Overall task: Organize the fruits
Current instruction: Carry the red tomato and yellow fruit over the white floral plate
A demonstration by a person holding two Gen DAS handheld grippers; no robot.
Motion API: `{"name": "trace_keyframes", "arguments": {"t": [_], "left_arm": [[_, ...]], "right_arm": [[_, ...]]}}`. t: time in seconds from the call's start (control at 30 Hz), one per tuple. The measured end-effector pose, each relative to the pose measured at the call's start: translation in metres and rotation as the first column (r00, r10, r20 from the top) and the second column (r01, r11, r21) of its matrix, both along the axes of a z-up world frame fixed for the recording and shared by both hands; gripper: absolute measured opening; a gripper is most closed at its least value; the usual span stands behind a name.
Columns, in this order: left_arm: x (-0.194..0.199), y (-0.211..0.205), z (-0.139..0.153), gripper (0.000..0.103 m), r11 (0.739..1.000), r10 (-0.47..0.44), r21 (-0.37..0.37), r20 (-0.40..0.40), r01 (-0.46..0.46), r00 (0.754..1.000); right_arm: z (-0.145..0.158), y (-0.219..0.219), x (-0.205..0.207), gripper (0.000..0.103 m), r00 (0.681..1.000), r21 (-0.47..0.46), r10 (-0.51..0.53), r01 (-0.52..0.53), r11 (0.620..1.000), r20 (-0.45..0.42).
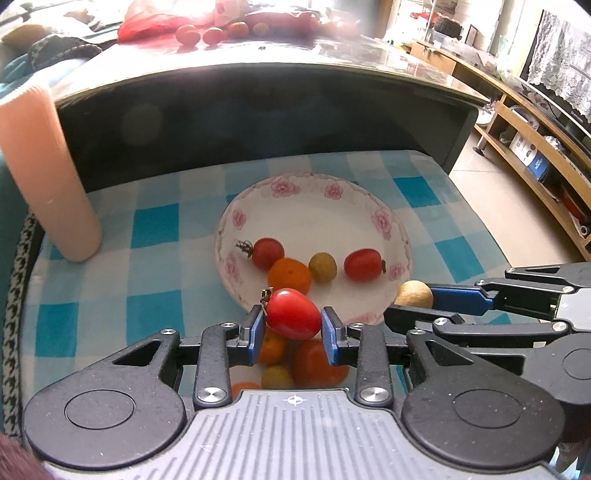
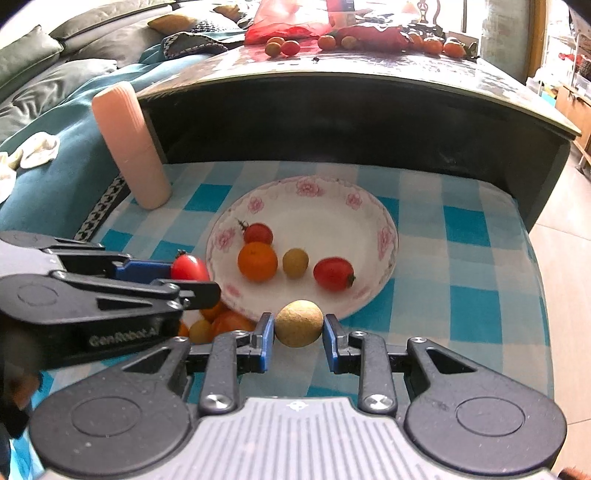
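Note:
A white floral plate (image 1: 314, 218) (image 2: 325, 218) sits on the blue checked cloth. It holds two red tomatoes (image 1: 362, 264), an orange (image 1: 289, 275) and a small yellow-green fruit (image 1: 322, 267). My left gripper (image 1: 293, 325) (image 2: 192, 275) is shut on a red tomato (image 1: 293, 314) (image 2: 189, 268) above the plate's near rim. My right gripper (image 2: 299, 332) (image 1: 413, 301) is shut on a tan round fruit (image 2: 299, 323) (image 1: 413, 293) at the plate's near right rim. Several loose oranges and a yellow fruit (image 1: 314, 360) (image 2: 218, 323) lie under the left gripper.
A pink ribbed cylinder (image 1: 48, 173) (image 2: 131, 144) stands at the cloth's far left. A dark raised table (image 1: 258, 62) behind carries more tomatoes (image 1: 188, 35) (image 2: 290, 47) and a red bag. Wooden shelves (image 1: 535, 147) line the right. A teal sofa (image 2: 55, 129) is on the left.

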State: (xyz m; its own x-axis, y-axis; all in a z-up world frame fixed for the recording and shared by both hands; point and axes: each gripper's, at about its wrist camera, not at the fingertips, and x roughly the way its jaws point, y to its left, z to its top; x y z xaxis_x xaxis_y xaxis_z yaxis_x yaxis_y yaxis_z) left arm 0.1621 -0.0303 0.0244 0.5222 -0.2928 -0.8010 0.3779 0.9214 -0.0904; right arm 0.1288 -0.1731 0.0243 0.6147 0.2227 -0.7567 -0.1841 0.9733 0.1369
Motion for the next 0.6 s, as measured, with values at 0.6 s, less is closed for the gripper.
{"name": "trace_keyframes", "arguments": {"t": [0.6], "left_arm": [[0.035, -0.011, -0.015, 0.041, 1.0, 0.018, 0.007, -0.037, -0.018, 0.999]], "right_arm": [[-0.014, -0.007, 0.043, 0.042, 0.999, -0.02, -0.024, 0.024, 1.0, -0.022]]}}
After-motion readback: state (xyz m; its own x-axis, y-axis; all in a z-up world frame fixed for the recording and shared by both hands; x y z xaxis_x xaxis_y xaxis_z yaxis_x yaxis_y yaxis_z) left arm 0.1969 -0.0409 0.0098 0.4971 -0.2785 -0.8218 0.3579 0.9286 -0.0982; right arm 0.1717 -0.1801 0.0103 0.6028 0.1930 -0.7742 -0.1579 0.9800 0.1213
